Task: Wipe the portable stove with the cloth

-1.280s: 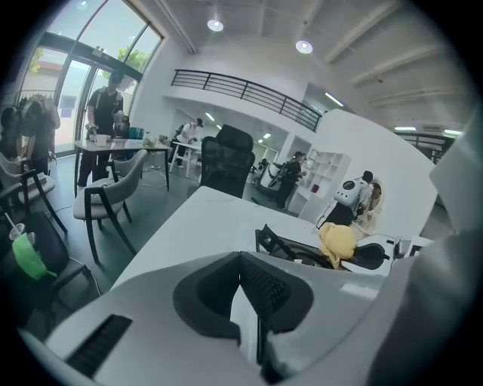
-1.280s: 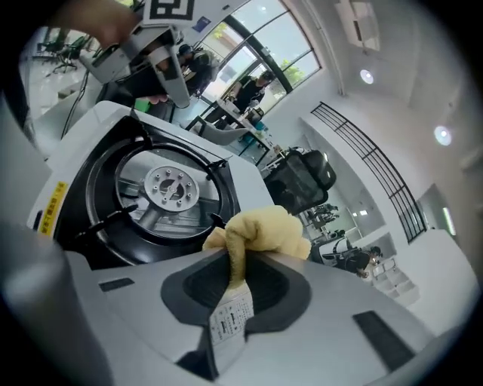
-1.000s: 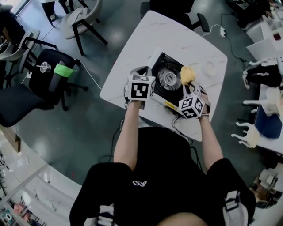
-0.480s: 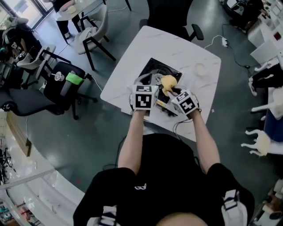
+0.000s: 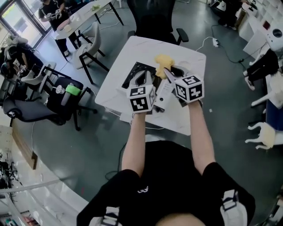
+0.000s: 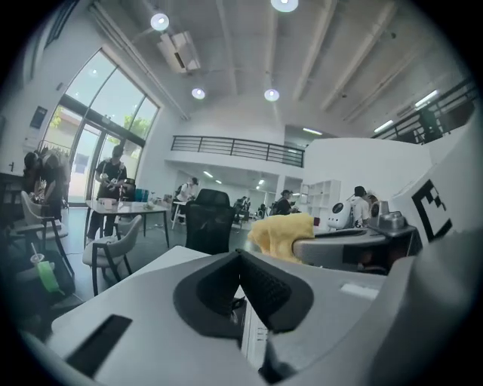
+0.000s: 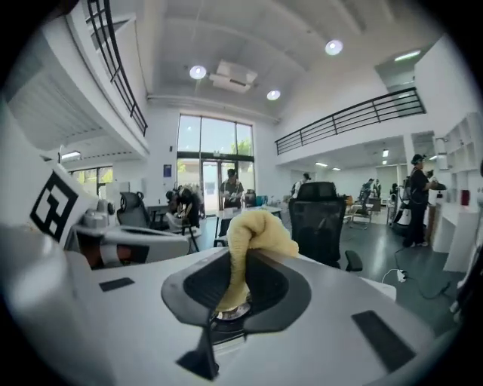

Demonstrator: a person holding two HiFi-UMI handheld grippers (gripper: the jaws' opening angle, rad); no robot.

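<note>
The black portable stove with a white front panel lies on the white table. My right gripper is shut on the yellow cloth, which bunches above its jaws over the stove's far side. In the right gripper view the metal burner ring shows just below the cloth. My left gripper is over the stove's near left part with its jaws shut and nothing seen between them. The left gripper view catches the cloth to its right.
A black office chair stands at the table's far side. Chairs and a black chair with a green cup stand at the left. A cable and power strip lie on the floor at the right. People sit at a far table.
My right gripper has carried the cloth from the stove's right side leftward across the burner and then toward the far side. The left gripper has stayed at the stove's near left.
</note>
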